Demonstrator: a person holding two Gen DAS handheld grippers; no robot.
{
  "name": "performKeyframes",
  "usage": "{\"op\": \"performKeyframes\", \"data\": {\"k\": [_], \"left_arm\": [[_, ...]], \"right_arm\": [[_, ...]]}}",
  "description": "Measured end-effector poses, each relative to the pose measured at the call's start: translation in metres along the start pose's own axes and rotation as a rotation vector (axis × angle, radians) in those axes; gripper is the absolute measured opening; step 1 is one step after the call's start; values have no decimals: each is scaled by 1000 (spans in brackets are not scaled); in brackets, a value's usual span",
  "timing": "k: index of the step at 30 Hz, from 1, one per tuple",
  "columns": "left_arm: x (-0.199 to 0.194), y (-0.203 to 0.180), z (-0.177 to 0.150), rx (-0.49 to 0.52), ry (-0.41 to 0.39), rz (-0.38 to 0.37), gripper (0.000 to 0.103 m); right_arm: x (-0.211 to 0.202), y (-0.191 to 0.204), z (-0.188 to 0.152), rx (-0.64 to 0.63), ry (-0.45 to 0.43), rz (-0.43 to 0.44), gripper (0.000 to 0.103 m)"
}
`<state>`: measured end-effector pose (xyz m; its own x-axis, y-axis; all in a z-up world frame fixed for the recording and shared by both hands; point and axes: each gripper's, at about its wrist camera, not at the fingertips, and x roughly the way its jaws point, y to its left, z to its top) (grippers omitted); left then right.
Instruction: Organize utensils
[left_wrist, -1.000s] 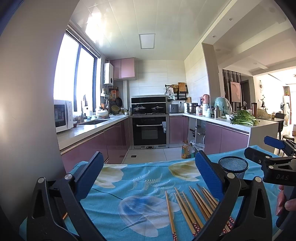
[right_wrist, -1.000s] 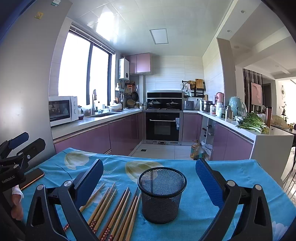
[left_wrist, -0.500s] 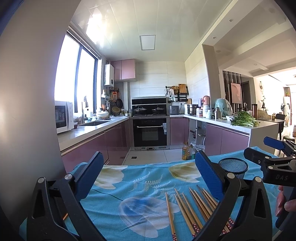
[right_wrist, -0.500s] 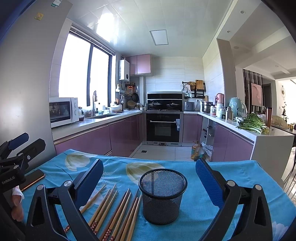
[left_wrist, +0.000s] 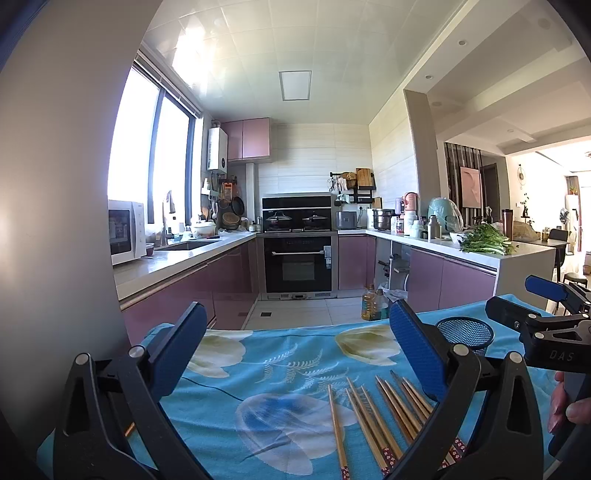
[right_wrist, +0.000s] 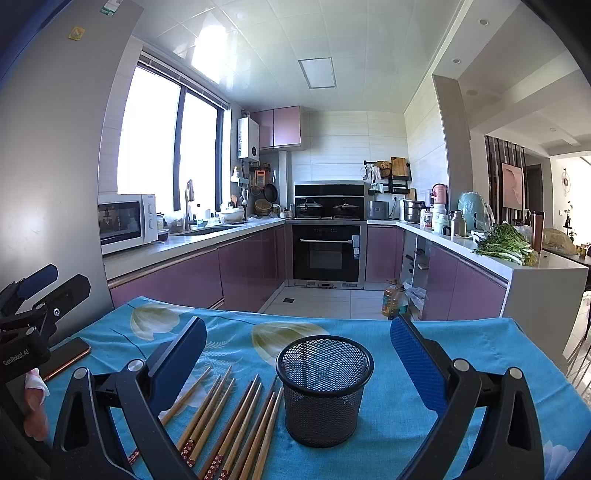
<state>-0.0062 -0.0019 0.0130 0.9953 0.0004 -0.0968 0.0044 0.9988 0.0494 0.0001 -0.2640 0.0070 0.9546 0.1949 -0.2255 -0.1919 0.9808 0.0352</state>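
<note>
From the left wrist, the left gripper (left_wrist: 295, 347) hangs wide open and empty above the blue cloth (left_wrist: 266, 365), the chopsticks (left_wrist: 373, 417) lying under its right finger. From the right wrist, the right gripper (right_wrist: 299, 350), equally wide and empty, frames the upright mesh cup (right_wrist: 324, 387); the chopsticks beside it run lengthwise away from the cameras, patterned ends nearest, probably laid ready for the cup.

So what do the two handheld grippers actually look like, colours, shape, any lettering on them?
Both are black plastic clamp-style frames with silver pivot bolts and triangular cut-outs, each finger ending in a textured blue pad. The left gripper carries white lettering reading "GenRobot.AI" on its body, seen from the right wrist view. The right gripper shows "DAS" in the left wrist view. No sleeves or cables are visible.
</note>
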Motion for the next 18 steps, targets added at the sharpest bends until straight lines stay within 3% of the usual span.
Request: {"op": "performKeyframes", "data": {"k": [18], "left_arm": [[0, 0, 0, -1, -3, 1, 97]], "right_arm": [[1, 0, 1, 1, 2, 1, 97]]}}
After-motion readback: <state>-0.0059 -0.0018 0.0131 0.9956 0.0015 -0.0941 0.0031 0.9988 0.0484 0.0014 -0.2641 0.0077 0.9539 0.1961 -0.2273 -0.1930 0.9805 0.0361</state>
